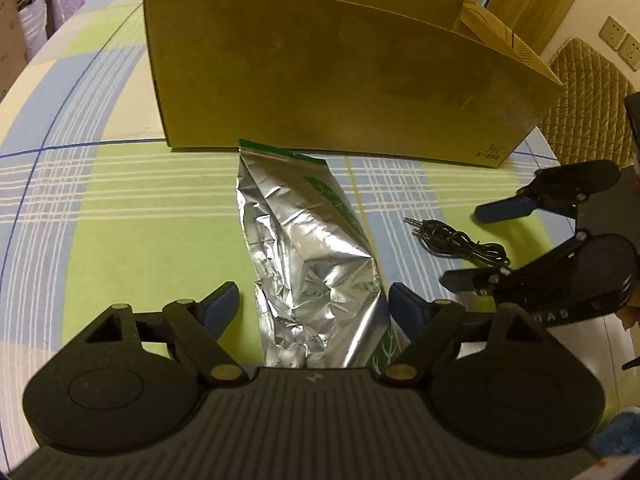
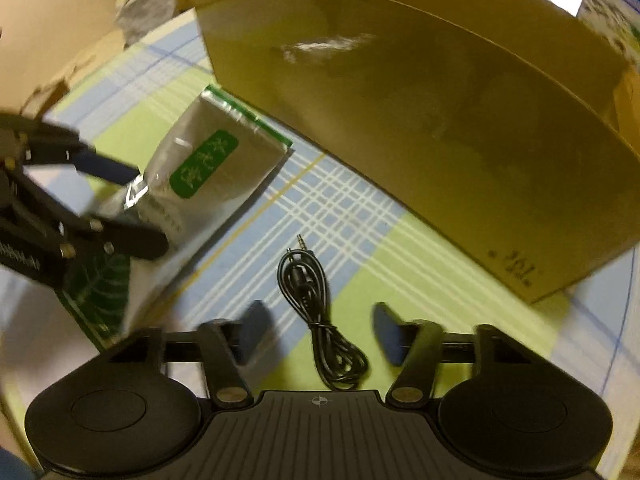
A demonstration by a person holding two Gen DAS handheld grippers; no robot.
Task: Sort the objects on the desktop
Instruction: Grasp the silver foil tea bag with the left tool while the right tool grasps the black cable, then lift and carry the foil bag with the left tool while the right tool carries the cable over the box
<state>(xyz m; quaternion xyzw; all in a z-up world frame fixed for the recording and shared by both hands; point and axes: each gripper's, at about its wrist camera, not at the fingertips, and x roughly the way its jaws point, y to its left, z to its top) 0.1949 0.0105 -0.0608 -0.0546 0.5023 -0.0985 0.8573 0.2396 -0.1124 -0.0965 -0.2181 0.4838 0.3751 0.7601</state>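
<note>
Foil tea pouch [image 1: 308, 264] lies near the cardboard box [image 1: 340, 80], between our left gripper's [image 1: 314, 306] spread fingers, audio cable [image 2: 316, 312] right of it between our right gripper's [image 2: 316, 330] unclosed fingers; pick-up step, we judge: next, close, lift into box.

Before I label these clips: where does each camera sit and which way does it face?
Left wrist: on the left gripper, angled down at the foil bag between its open fingers; right gripper alongside.
Right wrist: on the right gripper, angled down over the black cable.
Shared: bag, cable, cardboard box, checked tablecloth.
</note>
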